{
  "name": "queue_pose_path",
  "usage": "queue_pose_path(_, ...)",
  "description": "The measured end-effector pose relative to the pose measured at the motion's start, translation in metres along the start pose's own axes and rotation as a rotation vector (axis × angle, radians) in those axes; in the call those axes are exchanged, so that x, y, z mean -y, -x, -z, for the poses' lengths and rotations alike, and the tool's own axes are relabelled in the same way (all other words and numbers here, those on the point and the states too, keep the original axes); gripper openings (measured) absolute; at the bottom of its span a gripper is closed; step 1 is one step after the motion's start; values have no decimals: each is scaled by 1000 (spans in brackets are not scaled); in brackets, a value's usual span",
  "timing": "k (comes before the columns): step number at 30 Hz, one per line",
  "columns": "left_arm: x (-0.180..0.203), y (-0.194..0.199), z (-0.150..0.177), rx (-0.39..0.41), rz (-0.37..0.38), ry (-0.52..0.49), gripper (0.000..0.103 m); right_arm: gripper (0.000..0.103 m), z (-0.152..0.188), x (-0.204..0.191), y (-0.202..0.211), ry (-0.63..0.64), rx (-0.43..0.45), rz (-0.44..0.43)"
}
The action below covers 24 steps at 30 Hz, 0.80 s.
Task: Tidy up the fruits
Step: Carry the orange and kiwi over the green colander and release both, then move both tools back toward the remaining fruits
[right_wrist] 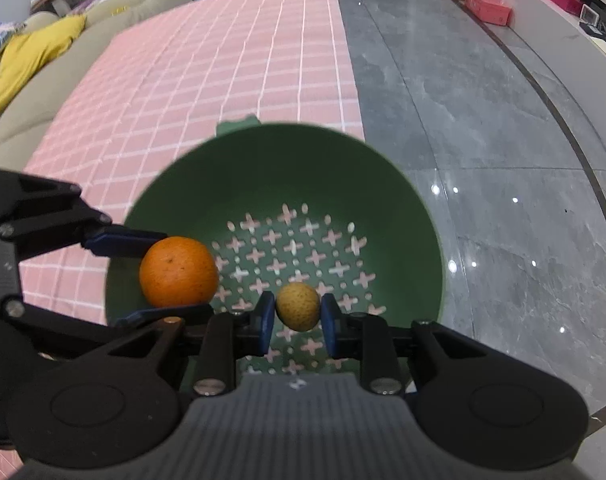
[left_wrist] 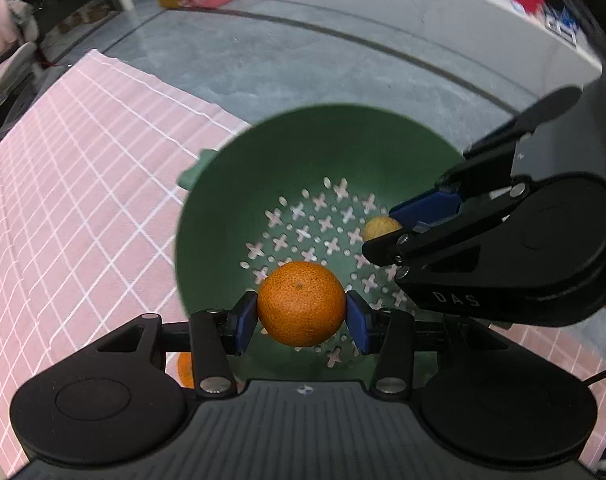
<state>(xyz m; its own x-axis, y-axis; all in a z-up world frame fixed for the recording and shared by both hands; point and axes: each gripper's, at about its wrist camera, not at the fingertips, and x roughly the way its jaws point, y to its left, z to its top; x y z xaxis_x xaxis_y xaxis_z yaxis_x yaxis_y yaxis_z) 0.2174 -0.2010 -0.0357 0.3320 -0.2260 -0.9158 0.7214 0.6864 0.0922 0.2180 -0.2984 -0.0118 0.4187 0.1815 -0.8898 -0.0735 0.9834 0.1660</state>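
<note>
My left gripper (left_wrist: 301, 314) is shut on an orange (left_wrist: 301, 303) and holds it over the near side of a green perforated colander bowl (left_wrist: 231, 184). My right gripper (right_wrist: 297, 312) is shut on a small yellow-brown round fruit (right_wrist: 297, 306) and holds it over the same bowl (right_wrist: 415, 216). In the right wrist view the left gripper (right_wrist: 171, 272) comes in from the left with the orange (right_wrist: 178, 272). In the left wrist view the right gripper (left_wrist: 387, 228) comes in from the right, the small fruit (left_wrist: 377, 227) partly hidden by its fingers. The bowl's floor holds no fruit.
The bowl sits at the edge of a pink checked cloth (right_wrist: 223, 60) on a grey stone floor (right_wrist: 483, 120). Another orange fruit (left_wrist: 185, 370) lies on the cloth under my left gripper. A sofa with a yellow cushion (right_wrist: 35, 52) is at far left; pink and yellow boxes (right_wrist: 487, 4) lie on the floor.
</note>
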Motion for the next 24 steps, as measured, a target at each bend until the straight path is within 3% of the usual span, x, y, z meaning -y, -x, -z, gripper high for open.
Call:
queue_pose_path(6,3,-11,-3,-17,-2,-6,56,22,1,3,-3,5,-12,7)
queue_pose_path(8,5,-9,-5,-13,-7,-7,60,32,0,4,0,-1,0,10)
queue_pose_path(15,1,15,-7,47,-36,23,67,33,-2,8,16,-28,50,4)
queue_pose_path(18,-5,38,1,83,-56,88,68,33,-4,9,24,-42,76,-7)
queue_pose_path(24,-31,101,51,185,-76,328,74,33,-2,2,47,-43,142,-64)
